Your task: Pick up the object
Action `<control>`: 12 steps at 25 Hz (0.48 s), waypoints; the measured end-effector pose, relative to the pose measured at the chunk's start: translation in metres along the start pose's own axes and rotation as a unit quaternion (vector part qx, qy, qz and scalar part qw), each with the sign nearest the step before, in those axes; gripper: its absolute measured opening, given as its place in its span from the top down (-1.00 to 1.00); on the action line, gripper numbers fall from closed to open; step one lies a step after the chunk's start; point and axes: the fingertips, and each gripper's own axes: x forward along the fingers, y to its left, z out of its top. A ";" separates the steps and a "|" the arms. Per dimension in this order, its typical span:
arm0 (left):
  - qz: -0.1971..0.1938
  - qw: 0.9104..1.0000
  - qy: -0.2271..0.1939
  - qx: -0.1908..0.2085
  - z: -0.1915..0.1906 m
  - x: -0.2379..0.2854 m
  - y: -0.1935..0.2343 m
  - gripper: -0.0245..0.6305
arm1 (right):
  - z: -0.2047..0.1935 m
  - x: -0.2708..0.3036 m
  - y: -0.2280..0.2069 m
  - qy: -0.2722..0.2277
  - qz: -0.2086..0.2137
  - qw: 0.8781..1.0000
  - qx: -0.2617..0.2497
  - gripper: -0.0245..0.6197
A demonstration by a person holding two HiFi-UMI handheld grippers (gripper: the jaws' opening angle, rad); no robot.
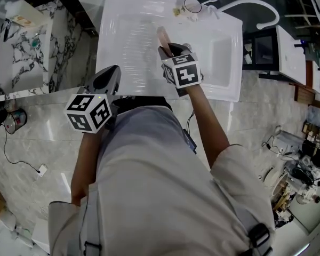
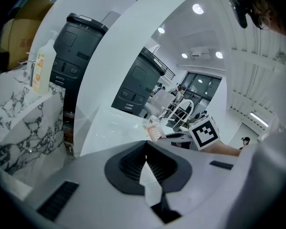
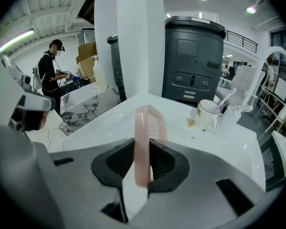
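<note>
Where the head view looks down on the white sink top [image 1: 128, 31], the right gripper [image 1: 167, 47] holds a pink slotted tray [image 1: 162, 35] over its middle, and the left gripper [image 1: 113, 73] hangs just off the near edge. The left gripper view shows its jaws together, with nothing between them. Only the right gripper view shows the pads clamped on the tray, which stands edgewise, with a mug [image 3: 207, 113] by the far edge.

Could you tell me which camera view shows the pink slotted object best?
The right gripper view: the pink slotted object stands large and edge-on, clamped in the right gripper, with its grid visible. The head view shows only a pink strip ahead of that gripper. The left gripper view shows it small and distant.
</note>
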 end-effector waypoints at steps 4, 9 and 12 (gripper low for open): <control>0.001 1.000 0.002 0.000 -0.002 0.000 -0.002 0.92 | -0.002 -0.009 0.003 -0.010 0.003 1.000 0.017 0.65; 0.006 1.000 0.012 0.009 -0.007 0.002 -0.002 0.92 | -0.008 -0.019 0.006 -0.016 0.006 0.999 0.034 0.65; 0.015 1.000 0.019 0.016 -0.010 0.004 0.000 0.92 | -0.012 -0.025 0.007 -0.018 0.005 0.999 0.044 0.65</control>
